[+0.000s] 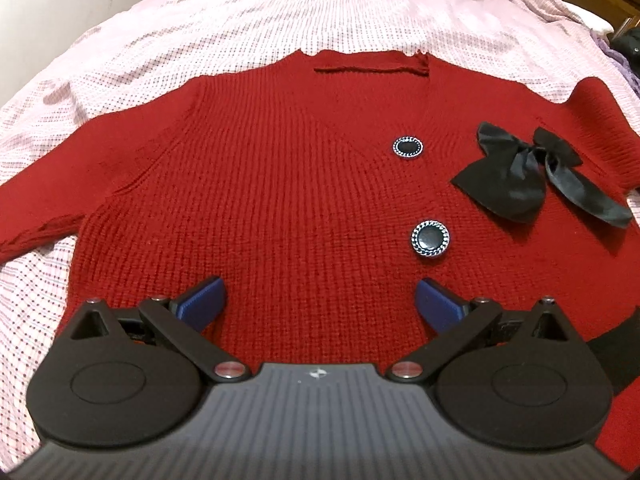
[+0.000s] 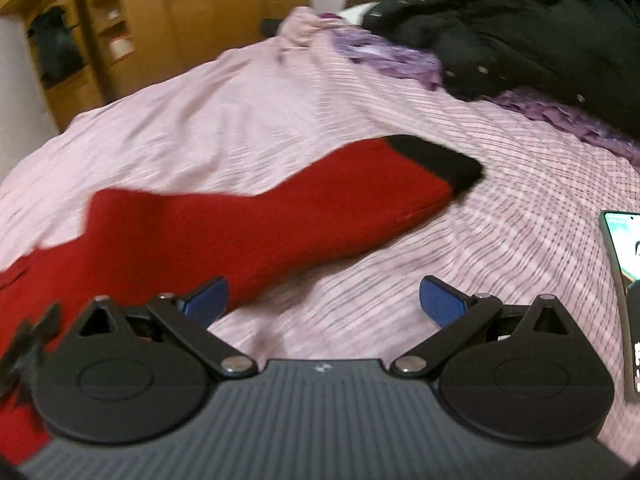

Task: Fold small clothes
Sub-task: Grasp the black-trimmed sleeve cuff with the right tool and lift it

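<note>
**Red cardigan laid flat, no fold begun**

The bed (image 1: 280, 20), covered in a pale pink sheet with a fine dotted check, carries everything. Spread face-up across it lies the red cardigan (image 1: 260, 184), a chunky ribbed knit with a V neck, its body flat and both sleeves out to the sides. The right wrist view, blurred, shows the right sleeve (image 2: 280, 216) stretched over the sheet and ending in a black cuff (image 2: 440, 160). A dark garment heap (image 2: 520, 20) and a phone (image 2: 624, 280) lie off to that side.

On the cardigan's front sit a black satin bow (image 1: 520, 172) and two round dark buttons (image 1: 430, 238) with silvery rope rims.

The left tongs (image 1: 320, 296) hover over the hem with blades apart, gripping nothing; the right tongs (image 2: 324, 296) are likewise spread wide, empty, beside the sleeve.

This looks like the start: the next move probably calls for pinching a sleeve near its cuff and carrying it across the body without dragging the heavy knit.
</note>
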Motion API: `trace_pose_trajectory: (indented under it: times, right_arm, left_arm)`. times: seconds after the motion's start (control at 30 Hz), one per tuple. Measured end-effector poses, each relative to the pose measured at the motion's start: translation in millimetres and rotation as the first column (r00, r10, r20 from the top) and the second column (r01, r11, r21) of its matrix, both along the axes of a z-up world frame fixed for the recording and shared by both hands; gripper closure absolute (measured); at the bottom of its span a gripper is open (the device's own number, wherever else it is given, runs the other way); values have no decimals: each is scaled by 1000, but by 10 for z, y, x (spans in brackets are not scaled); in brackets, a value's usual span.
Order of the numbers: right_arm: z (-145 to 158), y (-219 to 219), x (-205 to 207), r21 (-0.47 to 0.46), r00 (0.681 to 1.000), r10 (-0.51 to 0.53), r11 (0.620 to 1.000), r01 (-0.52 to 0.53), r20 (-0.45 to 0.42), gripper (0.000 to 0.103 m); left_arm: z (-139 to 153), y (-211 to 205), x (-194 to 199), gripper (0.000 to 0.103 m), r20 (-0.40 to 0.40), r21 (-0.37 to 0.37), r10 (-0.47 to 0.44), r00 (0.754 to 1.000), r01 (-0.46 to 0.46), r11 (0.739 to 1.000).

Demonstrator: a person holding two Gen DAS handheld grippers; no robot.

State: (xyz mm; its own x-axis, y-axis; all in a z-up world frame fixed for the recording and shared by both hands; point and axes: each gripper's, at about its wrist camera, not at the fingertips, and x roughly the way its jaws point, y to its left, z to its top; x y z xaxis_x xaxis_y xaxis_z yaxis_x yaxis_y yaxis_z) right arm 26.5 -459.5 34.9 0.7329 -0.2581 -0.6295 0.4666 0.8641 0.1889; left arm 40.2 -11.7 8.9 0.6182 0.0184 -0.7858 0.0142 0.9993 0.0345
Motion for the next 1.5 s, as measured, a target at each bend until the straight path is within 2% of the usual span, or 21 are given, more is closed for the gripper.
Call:
trace_pose_trajectory:
  times: [0.13,0.47,0.53,0.6,0.63,0.7,0.73,0.8,1.0,1.13,1.23,1.33,1.5]
  right_arm:
    - [-103,-244,182,62,998,-63,996,62,28,0]
    - [-250,-399,653,43,990,-118,992,115,75,0]
    - [-260,-391,695,34,987,-138,990,136,77,6]
    - [-251,-359,703,6,985,-153,988,153,82,32]
    - [-238,-356,687,2,983,-157,987,158,97,38]
    - [-210,-366,637,9,979,-163,987,163,122,72]
    - [-189,-380,599,16,977,-166,986,165,137,79]
    - [-132,-380,500,17,969,-166,986,165,182,86]
    - [120,-305,137,-70,947,-184,975,209,263,88]
    - [285,-381,-50,-100,938,-202,966,238,281,88]
    - [383,-382,-119,-124,944,-185,966,225,272,88]
    - [477,-339,-141,-97,947,-176,973,209,270,88]
    - [635,-72,-98,-91,951,-104,987,136,292,88]
  left_arm:
    - [-32,-25,-2,0,8,18,-6,1000,6,1000]
    - [-53,-38,-9,0,18,27,-9,1000,8,1000]
    - [-60,-47,-21,0,22,32,-10,1000,10,999]
    - [-70,-53,-29,0,29,37,-14,999,13,999]
    - [-74,-55,-33,0,32,39,-16,999,15,999]
    - [-81,-57,-38,0,36,41,-19,999,17,999]
    - [-82,-55,-40,0,36,40,-18,999,17,999]
    - [-86,-56,-43,0,38,40,-16,999,15,999]
    - [-83,-70,-32,0,35,47,-15,999,14,999]
    - [-83,-59,-33,0,38,45,-16,999,14,999]
    - [-79,-59,-25,0,37,44,-16,999,14,999]
    - [-53,-47,-11,0,29,39,-20,999,18,999]
    - [30,32,-29,0,20,4,-26,999,26,1000]
